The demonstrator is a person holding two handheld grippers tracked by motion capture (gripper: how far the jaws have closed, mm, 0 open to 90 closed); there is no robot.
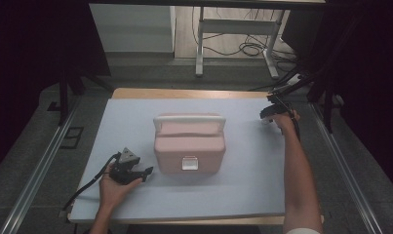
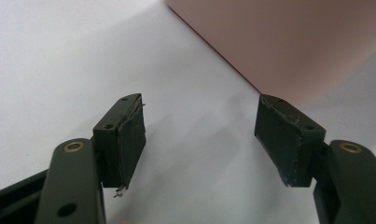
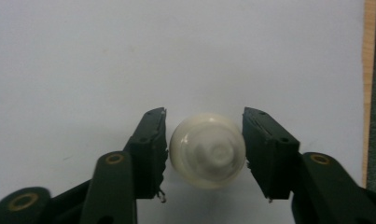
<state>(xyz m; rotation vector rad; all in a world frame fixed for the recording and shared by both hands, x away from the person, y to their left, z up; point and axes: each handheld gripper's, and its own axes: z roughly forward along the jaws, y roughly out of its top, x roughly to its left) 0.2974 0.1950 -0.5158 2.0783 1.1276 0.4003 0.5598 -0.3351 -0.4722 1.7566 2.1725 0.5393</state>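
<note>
Your right gripper [image 3: 205, 140] sits near the counter's [image 1: 135, 109] far right corner, just inside its right edge, and its jaws bracket a small white round object [image 3: 207, 149] lying on the white surface there. The object looks like a translucent cap or ball; you cannot tell which. The jaws stand at either side of it, close to touching, but the right gripper view does not settle whether the pads already press on it. Your left gripper [image 1: 146, 172] rests on the counter toward the near left corner, jaws spread with nothing between them, pointing at the pink cooler box [image 1: 189, 148], which stands mid-counter with its white handle [image 1: 189, 118] folded over the lid.
</note>
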